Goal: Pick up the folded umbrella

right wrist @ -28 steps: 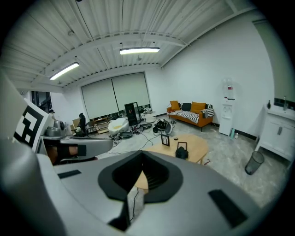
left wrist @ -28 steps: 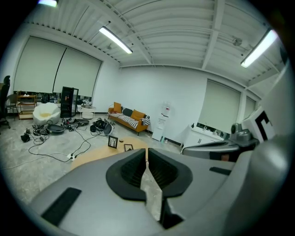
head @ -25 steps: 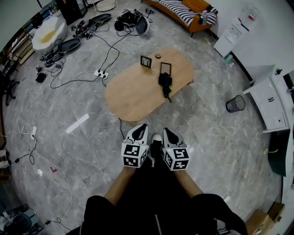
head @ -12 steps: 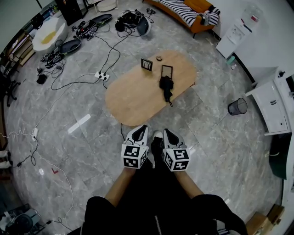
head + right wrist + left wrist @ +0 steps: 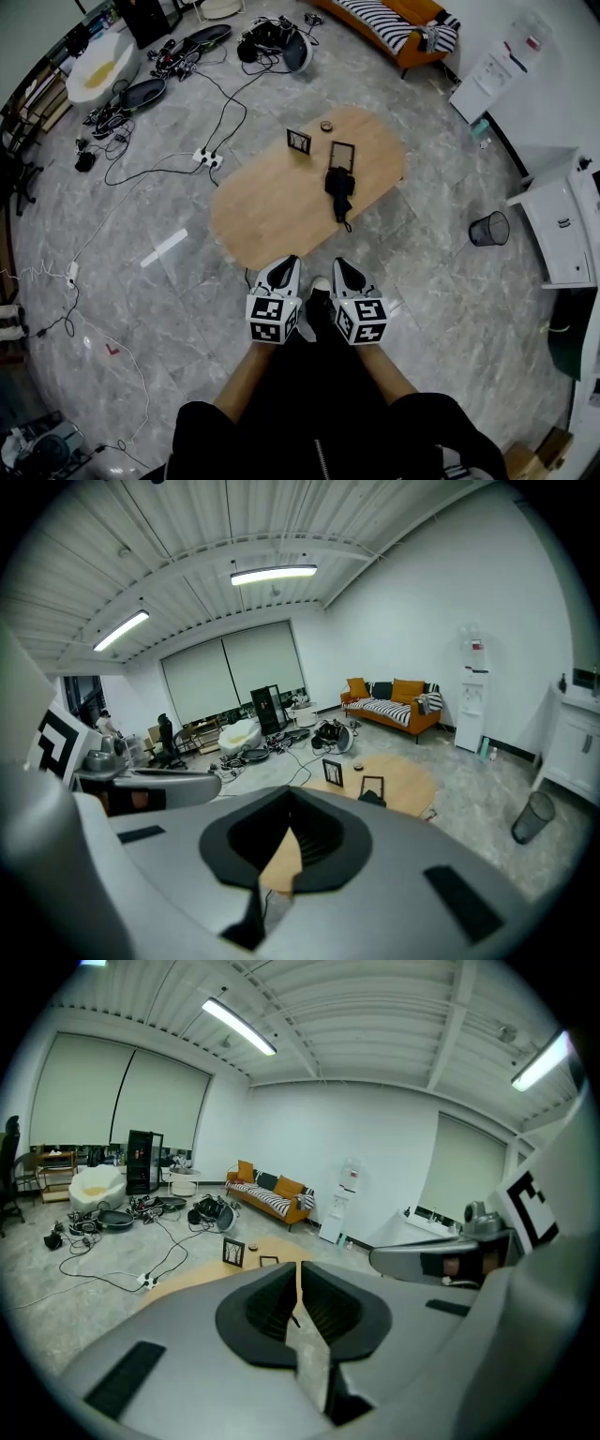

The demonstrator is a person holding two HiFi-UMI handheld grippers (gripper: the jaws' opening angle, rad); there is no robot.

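Left tool (image 5: 290, 262): lower centre of the head view, clenched, jaws pressed together with nothing between them.
Right tool (image 5: 338, 264): just beside the left one, also clenched and empty; both point toward the top of the frame, at the counter.
Counter (image 5: 253, 211): oval, light wood, its near edge just above the tool tips; bare wood lies between that edge and the umbrella.
Umbrella (image 5: 338, 186): black, folded, lying flat on the right-hand part of the counter, well apart from both tools.
Umbrella's axis: long axis runs nearly up and down the frame, tilted slightly to the lower right; its thin end points toward the tools.
Flat frame (image 5: 342, 154): just beyond the umbrella's far end.
Standing frame (image 5: 299, 142): to the left of the flat one.
Small round thing (image 5: 326, 126): near the counter's far edge.
Bin (image 5: 488, 228): on the floor, right of the counter.
Power strip (image 5: 206, 157): on the floor to the left, with cables trailing.
Sofa (image 5: 403, 28): orange, at the top.
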